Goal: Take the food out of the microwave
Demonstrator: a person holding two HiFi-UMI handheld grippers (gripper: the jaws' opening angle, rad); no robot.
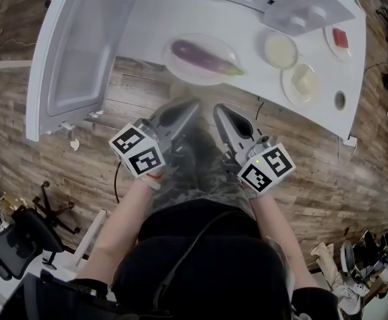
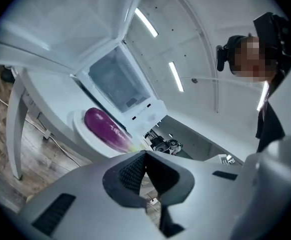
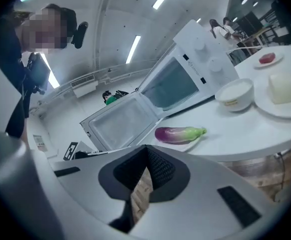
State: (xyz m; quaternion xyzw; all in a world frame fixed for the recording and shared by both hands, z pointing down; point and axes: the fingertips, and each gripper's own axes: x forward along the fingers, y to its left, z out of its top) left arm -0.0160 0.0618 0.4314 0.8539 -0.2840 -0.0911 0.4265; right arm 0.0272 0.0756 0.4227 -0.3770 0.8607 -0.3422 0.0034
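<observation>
On counter [image 1: 147, 25], 12 o'clock: eggplant [image 1: 204, 57] on plate [image 1: 187, 76]; microwave door [image 1: 77, 52] open, 10 o'clock. My left tongs [image 1: 195, 105], right tongs [image 1: 219, 109]: pressed together, empty.

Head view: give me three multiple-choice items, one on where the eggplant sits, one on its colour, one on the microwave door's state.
1. Where is the eggplant? A inside the microwave; B on a plate on the table; C on the floor.
2. Its body colour? A purple; B yellow; C white.
3. The microwave door is: A open; B shut; C missing.
Key: 1 B, it lies on the clear plate on the white top; 2 A, purple skin with a green stem end; 3 A, the door stands swung wide.
</observation>
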